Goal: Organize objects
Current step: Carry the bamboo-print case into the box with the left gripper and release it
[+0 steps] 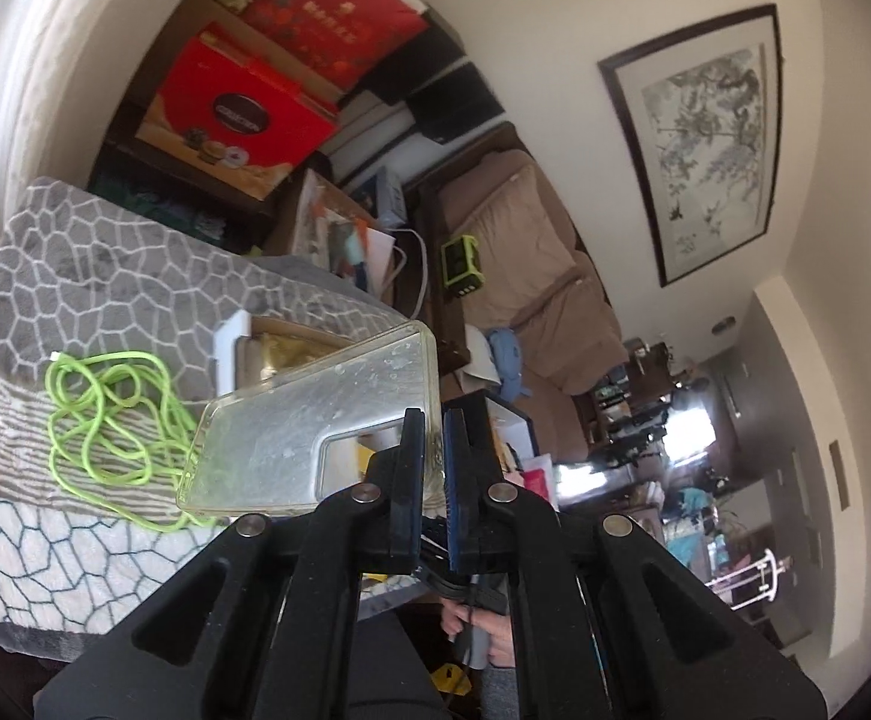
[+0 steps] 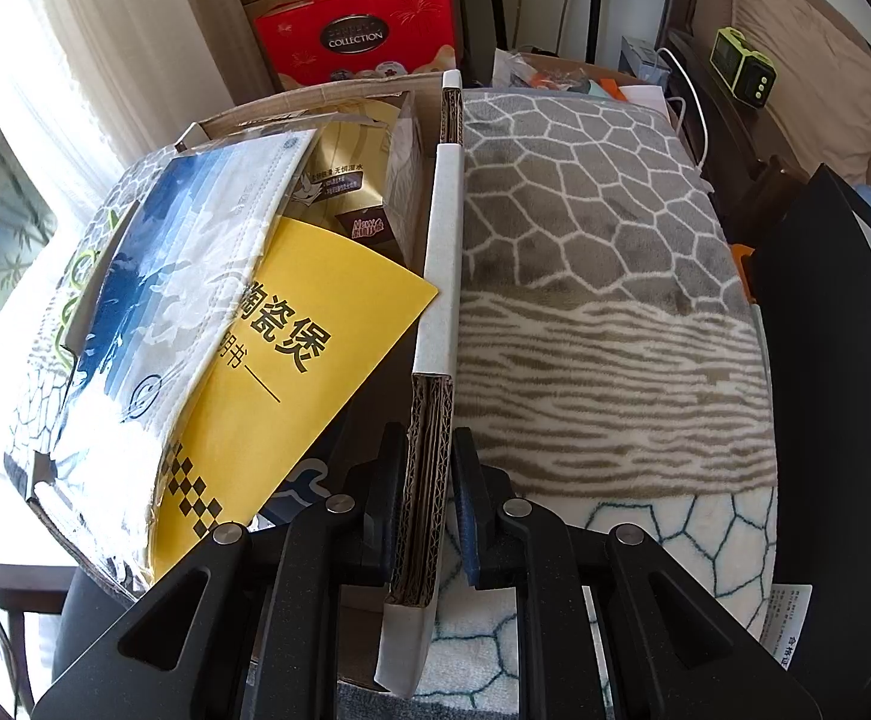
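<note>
My left gripper (image 1: 432, 429) is shut on one edge of a clear phone case (image 1: 315, 420), holding it tilted in the air above the patterned blanket (image 1: 75, 276). A bright green cable (image 1: 111, 414) lies coiled on the blanket under the case. Behind the case shows a corner of the cardboard box (image 1: 234, 336). My right gripper (image 2: 429, 450) is shut on the box's side wall (image 2: 444, 240) at its near end. Inside the box are a yellow booklet (image 2: 303, 348), a blue and white pack of face masks (image 2: 183, 276) and a gold carton (image 2: 369, 180).
Red gift boxes (image 2: 363, 30) are stacked against the wall behind the box. A brown sofa (image 1: 531, 252) with a green device (image 1: 462, 264) on it stands to the right. A black panel (image 2: 825, 390) borders the blanket (image 2: 585, 240) on the right. A hand (image 1: 483, 630) shows below my left gripper.
</note>
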A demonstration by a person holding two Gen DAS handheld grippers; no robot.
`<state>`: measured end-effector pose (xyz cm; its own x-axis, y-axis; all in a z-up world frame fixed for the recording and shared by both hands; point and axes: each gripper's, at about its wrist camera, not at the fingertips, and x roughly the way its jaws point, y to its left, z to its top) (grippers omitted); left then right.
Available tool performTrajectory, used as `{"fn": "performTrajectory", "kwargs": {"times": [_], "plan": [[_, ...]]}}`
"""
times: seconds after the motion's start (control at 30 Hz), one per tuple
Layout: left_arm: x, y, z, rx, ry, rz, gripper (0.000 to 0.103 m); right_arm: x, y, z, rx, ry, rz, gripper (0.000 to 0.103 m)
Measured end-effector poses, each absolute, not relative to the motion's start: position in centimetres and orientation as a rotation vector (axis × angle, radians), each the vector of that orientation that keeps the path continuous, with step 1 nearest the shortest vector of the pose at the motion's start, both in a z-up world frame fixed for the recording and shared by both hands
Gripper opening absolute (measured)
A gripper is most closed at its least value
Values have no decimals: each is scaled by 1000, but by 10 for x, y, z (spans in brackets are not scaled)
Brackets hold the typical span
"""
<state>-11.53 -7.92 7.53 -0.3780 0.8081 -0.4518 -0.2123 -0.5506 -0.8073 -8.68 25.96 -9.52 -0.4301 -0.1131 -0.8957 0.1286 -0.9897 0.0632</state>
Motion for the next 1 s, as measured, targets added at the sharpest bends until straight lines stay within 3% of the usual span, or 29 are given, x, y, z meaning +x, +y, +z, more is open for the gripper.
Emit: {"fn": "performTrajectory", "kwargs": {"times": [0.4, 0.8, 1.0], "plan": [[-99, 2, 99, -1166, -766, 1842, 5, -87, 259, -95, 1588, 25, -2544, 15], [-134, 23, 5, -1343, -977, 1655, 6, -87, 259, -94, 1588, 23, -2543, 15], [-156, -13, -18, -1350, -1041, 1681, 21, -88, 258, -95, 1588, 31, -2544, 15]]}}
